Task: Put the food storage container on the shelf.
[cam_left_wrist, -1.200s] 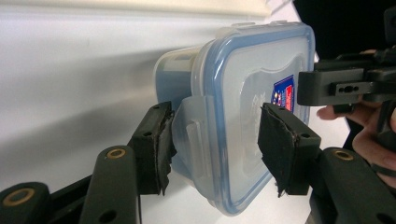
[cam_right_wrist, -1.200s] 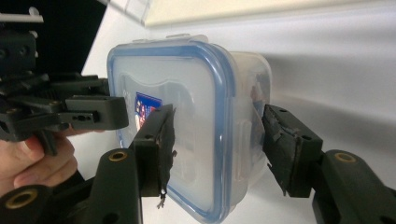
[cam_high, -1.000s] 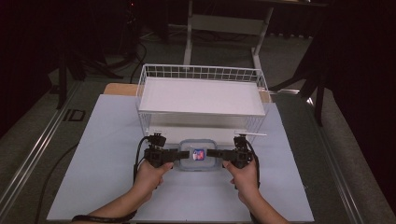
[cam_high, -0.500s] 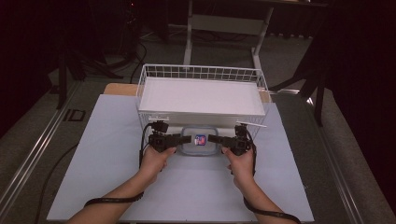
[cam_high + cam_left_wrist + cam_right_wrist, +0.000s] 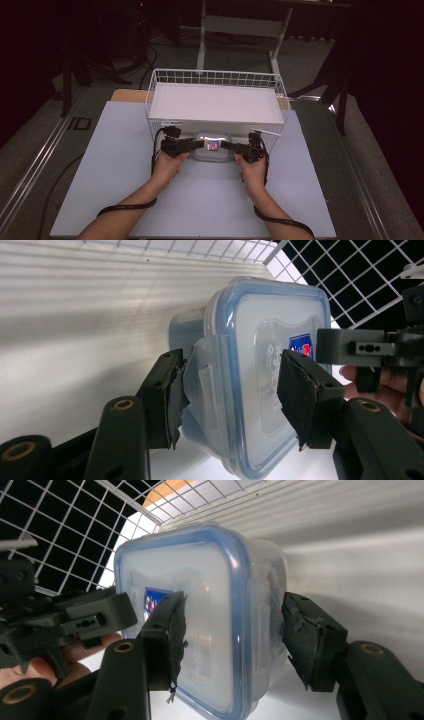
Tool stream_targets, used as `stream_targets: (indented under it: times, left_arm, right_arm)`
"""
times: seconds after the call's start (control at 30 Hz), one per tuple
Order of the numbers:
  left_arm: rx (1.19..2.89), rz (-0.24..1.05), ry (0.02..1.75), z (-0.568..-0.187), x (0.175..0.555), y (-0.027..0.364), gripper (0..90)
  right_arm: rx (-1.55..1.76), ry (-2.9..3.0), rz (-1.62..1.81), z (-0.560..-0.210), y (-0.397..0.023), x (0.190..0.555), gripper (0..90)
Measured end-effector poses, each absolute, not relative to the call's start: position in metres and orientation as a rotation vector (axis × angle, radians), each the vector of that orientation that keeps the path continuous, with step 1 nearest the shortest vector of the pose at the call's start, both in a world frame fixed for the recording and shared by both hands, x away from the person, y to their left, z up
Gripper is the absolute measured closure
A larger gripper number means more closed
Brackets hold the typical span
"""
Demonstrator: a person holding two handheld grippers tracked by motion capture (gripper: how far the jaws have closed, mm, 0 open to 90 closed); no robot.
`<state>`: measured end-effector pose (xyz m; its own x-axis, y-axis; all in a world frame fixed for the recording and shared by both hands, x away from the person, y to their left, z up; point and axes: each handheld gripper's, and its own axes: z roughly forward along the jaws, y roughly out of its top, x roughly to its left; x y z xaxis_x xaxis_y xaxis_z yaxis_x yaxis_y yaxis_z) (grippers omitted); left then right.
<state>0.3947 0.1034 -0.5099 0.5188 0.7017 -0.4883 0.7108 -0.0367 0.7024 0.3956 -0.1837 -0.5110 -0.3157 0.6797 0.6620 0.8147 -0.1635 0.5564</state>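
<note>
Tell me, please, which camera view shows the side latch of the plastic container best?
The left gripper view: a clear latch flap on the container sits close, beside one pad of the left gripper. The right gripper view shows the opposite latch, more blurred. In the high view the container is too small to show latches.

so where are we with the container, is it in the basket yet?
Not yet. Done: both grippers have the lidded plastic container, the left gripper and right gripper each clamped on an opposite end with a jaw over the lid. In hand: it is held at the near wall of the white wire basket, still outside it. Left, presumably: getting it over the rim and inside, then releasing.
</note>
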Motion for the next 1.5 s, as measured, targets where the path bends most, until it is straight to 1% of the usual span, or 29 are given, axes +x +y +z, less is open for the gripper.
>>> stream_targets:
  times: [0.1, 0.23, 0.3, 0.33, 0.43, 0.47, 0.53, 0.67, 0.7, 0.83, 0.9, 1.13, 1.3, 1.47, 1.5]
  left_arm:
    - [1.718, -0.002, 1.194, -0.514, 0.395, 0.103, 44.0]
    - [1.647, -0.025, 1.2, -0.522, 0.396, 0.105, 43.1]
    - [1.647, -0.012, 1.207, -0.522, 0.396, 0.103, 40.6]
    - [1.647, -0.013, 1.213, -0.522, 0.396, 0.103, 40.0]
    - [1.626, -0.018, 1.232, -0.525, 0.397, 0.104, 39.6]
    - [1.624, 0.008, 1.235, -0.525, 0.396, 0.104, 39.6]
    - [1.629, 0.022, 1.234, -0.525, 0.397, 0.104, 40.5]
    - [1.621, 0.025, 1.237, -0.525, 0.396, 0.103, 40.4]
    - [1.618, 0.029, 1.237, -0.525, 0.395, 0.103, 40.6]
    - [1.626, 0.065, 1.246, -0.522, 0.389, 0.103, 40.7]
    - [1.648, 0.071, 1.223, -0.52, 0.385, 0.104, 40.7]
    - [1.671, 0.067, 1.2, -0.516, 0.37, 0.11, 40.7]
    - [1.682, 0.071, 1.189, -0.509, 0.358, 0.115, 40.7]
    - [1.736, 0.101, 1.13, -0.504, 0.341, 0.117, 40.5]
    - [1.755, 0.091, 1.106, -0.503, 0.337, 0.118, 30.1]
  right_arm:
    - [-1.746, -1.967, -1.501, -0.511, -0.181, 0.398, 43.0]
    - [-1.747, -1.984, -1.523, -0.513, -0.18, 0.401, 41.8]
    - [-1.748, -1.987, -1.526, -0.513, -0.179, 0.402, 41.6]
    - [-1.742, -2.001, -1.544, -0.515, -0.178, 0.404, 39.9]
    - [-1.745, -2.02, -1.537, -0.515, -0.176, 0.404, 38.5]
    - [-1.773, -2.005, -1.553, -0.516, -0.175, 0.406, 37.7]
    - [-1.784, -2.041, -1.579, -0.516, -0.175, 0.406, 40.5]
    - [-1.777, -2.089, -1.595, -0.516, -0.174, 0.409, 41.8]
    - [-1.793, -2.098, -1.551, -0.51, -0.171, 0.404, 42.3]
    - [-1.793, -2.145, -1.552, -0.506, -0.171, 0.4, 40.7]
    - [-1.772, -2.19, -1.579, -0.503, -0.173, 0.396, 41.0]
    - [-1.706, -2.25, -1.627, -0.507, -0.181, 0.39, 40.9]
    - [-1.701, -2.27, -1.592, -0.508, -0.187, 0.379, 40.2]
    - [-1.678, -2.365, -1.545, -0.503, -0.19, 0.364, 40.4]
    - [-1.661, -2.394, -1.545, -0.499, -0.189, 0.356, 40.0]
